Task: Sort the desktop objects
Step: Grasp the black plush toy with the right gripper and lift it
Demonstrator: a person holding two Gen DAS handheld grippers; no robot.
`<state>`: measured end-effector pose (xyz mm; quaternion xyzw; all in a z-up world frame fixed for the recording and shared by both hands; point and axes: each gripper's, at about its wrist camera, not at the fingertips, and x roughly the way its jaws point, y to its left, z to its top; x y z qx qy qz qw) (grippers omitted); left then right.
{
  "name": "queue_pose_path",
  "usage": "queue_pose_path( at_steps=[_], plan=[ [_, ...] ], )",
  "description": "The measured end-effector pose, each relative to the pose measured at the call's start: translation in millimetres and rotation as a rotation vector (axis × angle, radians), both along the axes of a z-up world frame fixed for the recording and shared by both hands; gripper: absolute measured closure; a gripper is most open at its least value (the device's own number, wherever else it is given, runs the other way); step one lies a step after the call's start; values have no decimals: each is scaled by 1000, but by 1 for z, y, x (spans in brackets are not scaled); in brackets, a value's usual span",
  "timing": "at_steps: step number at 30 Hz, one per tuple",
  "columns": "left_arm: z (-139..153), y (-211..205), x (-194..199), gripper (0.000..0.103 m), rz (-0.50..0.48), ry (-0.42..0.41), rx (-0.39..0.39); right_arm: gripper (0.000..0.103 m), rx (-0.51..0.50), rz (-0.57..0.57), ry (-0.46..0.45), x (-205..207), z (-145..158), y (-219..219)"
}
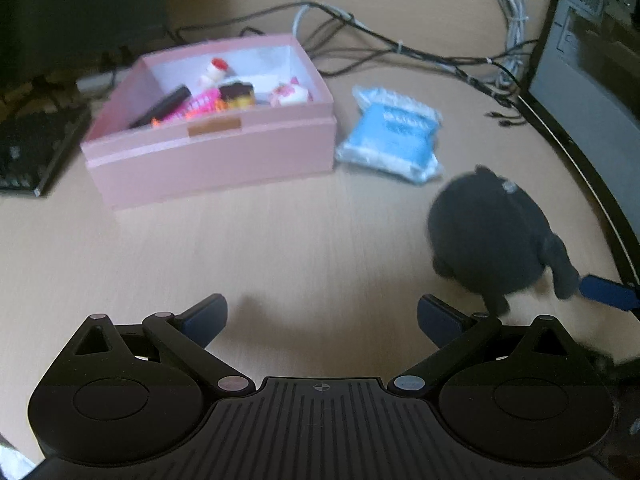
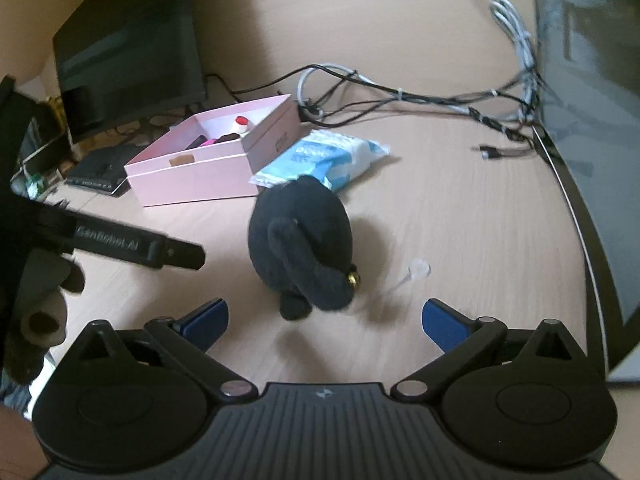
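Your right gripper [image 2: 325, 322] has its jaws spread wide with nothing between them; the black plush toy [image 2: 304, 244] lies on the wooden desk [image 2: 460, 240] just ahead of its blue fingertips [image 2: 208, 320], not touched by them. Your left gripper [image 1: 322, 320] is released too, over bare desk, with the plush off to its right. Behind the plush, the blue-and-white tissue pack [image 2: 324, 156] rests just beside the open pink box [image 2: 192, 176], which holds small toys and a dark flat item. A tangle of cables [image 2: 420, 98] runs across the desk beyond the box
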<state>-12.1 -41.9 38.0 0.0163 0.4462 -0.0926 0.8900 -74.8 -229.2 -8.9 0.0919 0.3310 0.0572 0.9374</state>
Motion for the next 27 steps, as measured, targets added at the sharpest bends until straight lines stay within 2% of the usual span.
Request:
queue_pose_path(
  at_steps=[3, 5, 8, 12, 16, 18, 20, 21, 25, 27],
  plan=[
    [-3, 11, -9, 0, 40, -46, -92, 0, -1, -47, -58, -7, 0, -4],
    [-3, 16, -8, 0, 50, -27, -128, 0, -51, -34, -94, -7, 5, -1],
    [-4, 22, -6, 0, 85, -11, -113, 0, -64, 32, -92, 3, 11, 2],
    [1, 33, -12, 0, 149, -35, -85, 0, -54, 58, -78, 26, 9, 8],
    [9, 42, -20, 0, 159, -45, -19, 0, -107, 83, -79, 56, 3, 20],
    [11, 45, -21, 0, 159, -45, -14, 0, -128, 91, -70, 68, -1, 24],
    [11, 46, -24, 0, 156, -47, -5, 7, -141, 96, -57, 77, -4, 27],
    [9, 46, -25, 0, 151, -42, -2, 15, -139, 108, -57, 79, -4, 27],
    [1, 43, -21, 0, 142, -6, -10, 33, -160, 114, -72, 80, -6, 30],
    [-2, 42, -20, 0, 138, 5, -7, 34, -176, 113, -79, 78, -6, 33]
  ],
)
